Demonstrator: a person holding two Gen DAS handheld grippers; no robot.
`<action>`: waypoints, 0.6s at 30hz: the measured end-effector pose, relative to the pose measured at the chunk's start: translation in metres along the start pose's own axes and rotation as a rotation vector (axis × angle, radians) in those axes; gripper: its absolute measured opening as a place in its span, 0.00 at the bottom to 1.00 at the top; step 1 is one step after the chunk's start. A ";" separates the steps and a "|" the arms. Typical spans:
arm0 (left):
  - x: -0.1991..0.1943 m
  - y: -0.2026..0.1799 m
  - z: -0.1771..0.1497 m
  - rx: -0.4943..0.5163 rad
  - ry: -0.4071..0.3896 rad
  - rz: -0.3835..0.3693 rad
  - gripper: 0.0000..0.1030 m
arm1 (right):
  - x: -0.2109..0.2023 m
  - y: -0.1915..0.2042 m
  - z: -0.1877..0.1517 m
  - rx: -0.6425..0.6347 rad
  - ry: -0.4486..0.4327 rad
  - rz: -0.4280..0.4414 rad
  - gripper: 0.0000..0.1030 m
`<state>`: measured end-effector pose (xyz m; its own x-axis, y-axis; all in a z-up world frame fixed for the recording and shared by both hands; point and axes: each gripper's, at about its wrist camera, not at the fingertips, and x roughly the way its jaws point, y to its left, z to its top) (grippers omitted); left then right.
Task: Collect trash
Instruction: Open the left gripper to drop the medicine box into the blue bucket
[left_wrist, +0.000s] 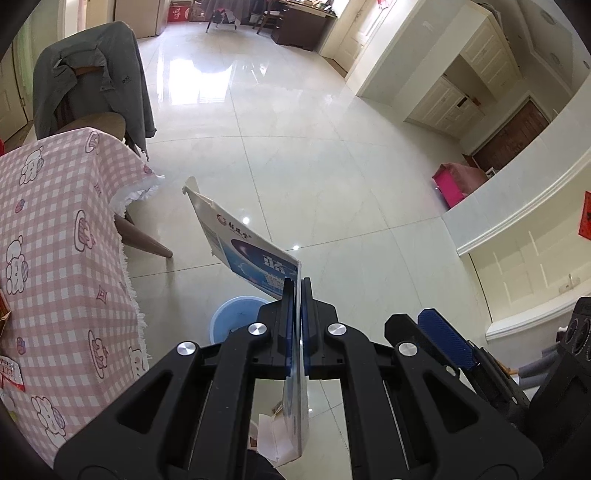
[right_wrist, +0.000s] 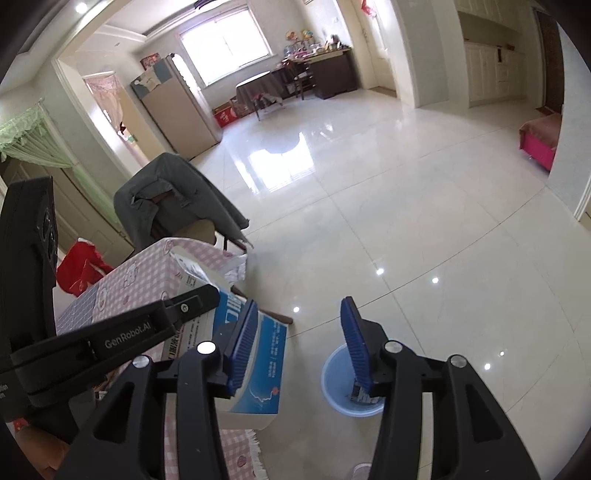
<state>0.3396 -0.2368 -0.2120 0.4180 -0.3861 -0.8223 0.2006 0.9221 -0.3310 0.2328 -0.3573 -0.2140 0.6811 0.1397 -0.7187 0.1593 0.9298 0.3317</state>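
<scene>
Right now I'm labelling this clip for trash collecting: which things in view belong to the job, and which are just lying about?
Part of the job:
- blue-and-white carton, flattened, clamped in the left gripper
- light blue bin on the floor, some trash already inside
- right gripper, jaws apart, nothing between them

Just lying about:
- pink checked tablecloth
- grey jacket draped over a chair
- red bag

Left gripper (left_wrist: 298, 284): matte black plastic linkage arms with triangular cut-outs, four round silver pivot screws across near links, blue ribbed pads (left_wrist: 289, 314) on inner faces of fingers.

Right gripper (right_wrist: 301, 332): same build — black arms, silver screws at pivots, blue ribbed pads (right_wrist: 242, 343).

Left unit seen from right wrist: black side bar, white "GenRobot.AI" lettering, small screw near its tip, boxy black camera housing at far left.
</scene>
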 end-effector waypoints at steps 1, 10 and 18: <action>0.001 -0.001 0.000 0.002 -0.001 0.000 0.04 | -0.001 -0.001 0.000 0.001 -0.003 -0.008 0.46; -0.004 0.004 -0.004 -0.037 -0.008 -0.017 0.46 | -0.008 -0.001 0.001 0.014 -0.015 -0.021 0.48; -0.035 0.010 -0.013 -0.018 -0.040 0.003 0.46 | -0.023 0.017 -0.003 -0.016 -0.027 0.007 0.49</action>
<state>0.3157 -0.2140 -0.1926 0.4534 -0.3838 -0.8045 0.1837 0.9234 -0.3370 0.2180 -0.3435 -0.1932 0.7015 0.1366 -0.6995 0.1432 0.9344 0.3261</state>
